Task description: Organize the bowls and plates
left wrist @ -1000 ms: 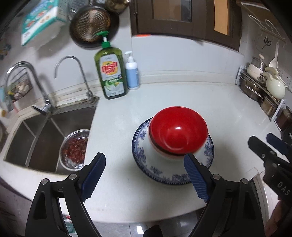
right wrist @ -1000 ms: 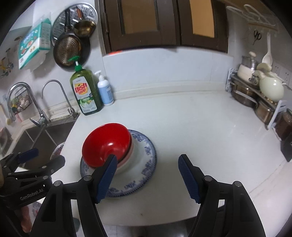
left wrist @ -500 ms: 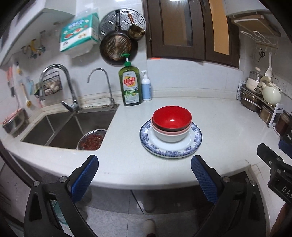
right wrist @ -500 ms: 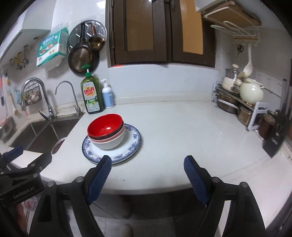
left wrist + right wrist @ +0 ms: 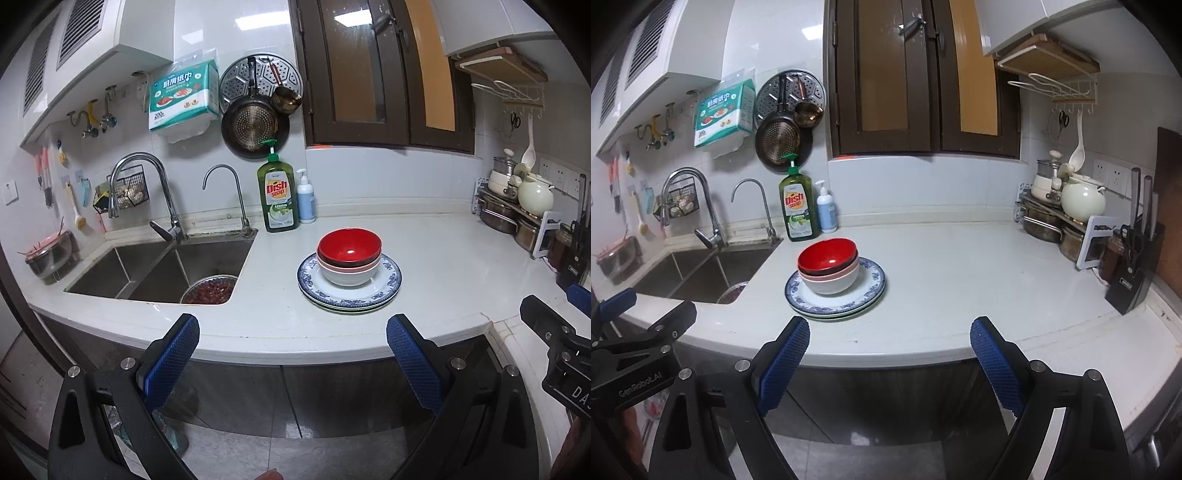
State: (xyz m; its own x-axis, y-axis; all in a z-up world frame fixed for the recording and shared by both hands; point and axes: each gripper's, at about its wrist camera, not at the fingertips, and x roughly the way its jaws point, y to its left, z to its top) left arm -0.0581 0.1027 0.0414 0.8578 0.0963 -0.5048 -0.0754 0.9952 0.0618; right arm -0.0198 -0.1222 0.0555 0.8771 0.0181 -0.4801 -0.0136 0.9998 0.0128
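Observation:
A red bowl (image 5: 349,246) (image 5: 827,255) sits nested in a pink bowl and a white bowl (image 5: 348,274) (image 5: 833,282). That stack rests on a blue-patterned plate (image 5: 388,284) (image 5: 873,282), which lies on a green-rimmed plate on the white counter (image 5: 443,258). My left gripper (image 5: 291,362) hangs open off the counter's front edge, nothing between its blue pads. My right gripper (image 5: 888,363) is also off the edge, its jaws still opening and empty. Each gripper shows at the side of the other's view.
A sink (image 5: 159,266) with a colander of red food (image 5: 210,290) lies left of the stack. Dish soap (image 5: 277,195) and a pump bottle (image 5: 306,197) stand at the back wall. A pot rack (image 5: 1060,214) and knife block (image 5: 1134,266) fill the right end.
Both grippers have pulled back from the stack, past the counter's front edge, and risen a little. The bowls and plates now look small and far. Both pairs of jaws stand wider apart.

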